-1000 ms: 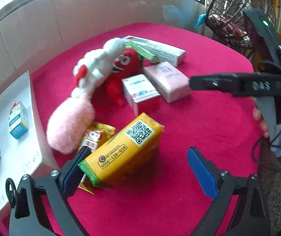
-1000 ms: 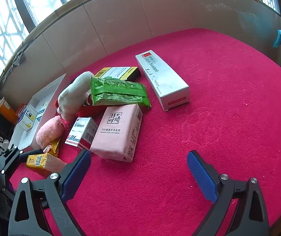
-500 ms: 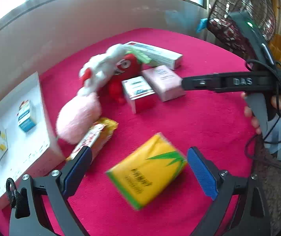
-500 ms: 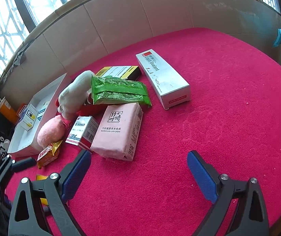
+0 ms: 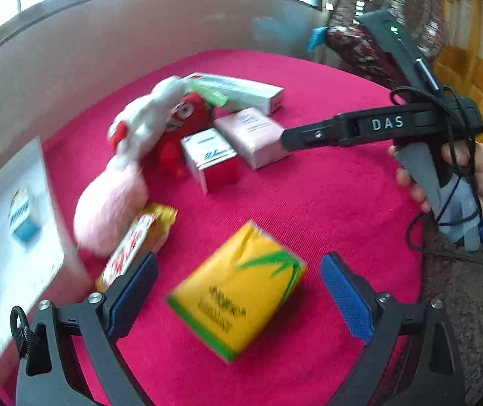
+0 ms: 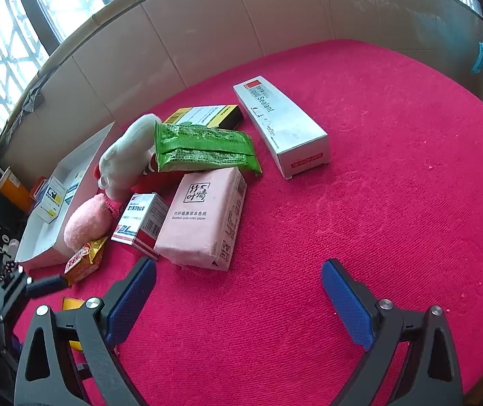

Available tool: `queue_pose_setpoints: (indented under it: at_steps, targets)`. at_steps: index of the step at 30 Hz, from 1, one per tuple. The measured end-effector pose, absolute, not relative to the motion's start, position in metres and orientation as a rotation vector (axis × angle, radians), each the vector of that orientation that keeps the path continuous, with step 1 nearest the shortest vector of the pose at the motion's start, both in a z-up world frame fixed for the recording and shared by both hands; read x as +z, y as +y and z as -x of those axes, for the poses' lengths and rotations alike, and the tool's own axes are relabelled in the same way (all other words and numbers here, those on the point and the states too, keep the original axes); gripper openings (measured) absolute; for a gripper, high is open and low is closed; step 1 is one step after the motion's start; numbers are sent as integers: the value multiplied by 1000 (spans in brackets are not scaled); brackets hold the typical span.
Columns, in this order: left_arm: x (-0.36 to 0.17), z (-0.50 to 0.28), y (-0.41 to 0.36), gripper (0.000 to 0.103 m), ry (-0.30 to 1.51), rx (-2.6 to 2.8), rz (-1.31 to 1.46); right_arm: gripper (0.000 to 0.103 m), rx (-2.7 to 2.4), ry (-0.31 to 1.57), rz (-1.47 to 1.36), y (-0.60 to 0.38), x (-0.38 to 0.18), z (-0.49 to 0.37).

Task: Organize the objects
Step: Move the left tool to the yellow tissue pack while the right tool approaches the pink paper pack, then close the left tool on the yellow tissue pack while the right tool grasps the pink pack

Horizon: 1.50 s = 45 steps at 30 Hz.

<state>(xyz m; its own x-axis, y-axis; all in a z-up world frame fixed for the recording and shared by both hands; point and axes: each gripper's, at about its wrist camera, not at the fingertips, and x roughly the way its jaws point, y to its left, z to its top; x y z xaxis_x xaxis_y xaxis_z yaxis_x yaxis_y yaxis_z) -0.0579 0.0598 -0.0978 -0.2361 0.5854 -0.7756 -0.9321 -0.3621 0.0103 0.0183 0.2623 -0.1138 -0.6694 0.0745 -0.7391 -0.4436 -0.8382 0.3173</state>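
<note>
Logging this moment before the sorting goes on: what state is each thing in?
left gripper: open, empty, jaws either side of the yellow pack
right gripper: open, empty, above bare cloth
yellow tissue pack: lying flat, not gripped
pink tissue pack: flat, sealed
green wipes pack: propped on the toys
sealant box: closed, flat
white tray: holding small boxes

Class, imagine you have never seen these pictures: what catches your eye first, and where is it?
The bright yellow pack lies on the red cloth between the open left gripper fingers. Behind it, a green packet tops a pile of boxes and plush toys.
</note>
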Motion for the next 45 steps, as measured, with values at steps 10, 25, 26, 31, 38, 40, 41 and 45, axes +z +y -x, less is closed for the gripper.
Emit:
queue_pose_setpoints:
  at_steps: [10,25,26,31,38,40,41,45]
  targets:
    - [-118,54,58,76,566,1762,927,100,2563,647,1121,256,-114,-14]
    - [-118,56,62,67,517,1986,977,81,2545,296,1221,226,-117,29]
    - [-118,57,64,67,523,1987,974,81,2537,287,1228,227,-118,32]
    - [-121,59,67,68,512,1985,967,81,2474,239,1254,227,-118,47]
    - [-121,60,62,68,477,1981,970,71,2484,210,1252,226,-120,46]
    - [-121,61,61,67,469,1979,966,63,2500,207,1243,223,-119,43]
    - [-121,61,60,66,464,1981,967,62,2504,206,1239,222,-119,42]
    - [-121,61,59,61,462,1999,965,62,2519,209,1220,224,-121,39]
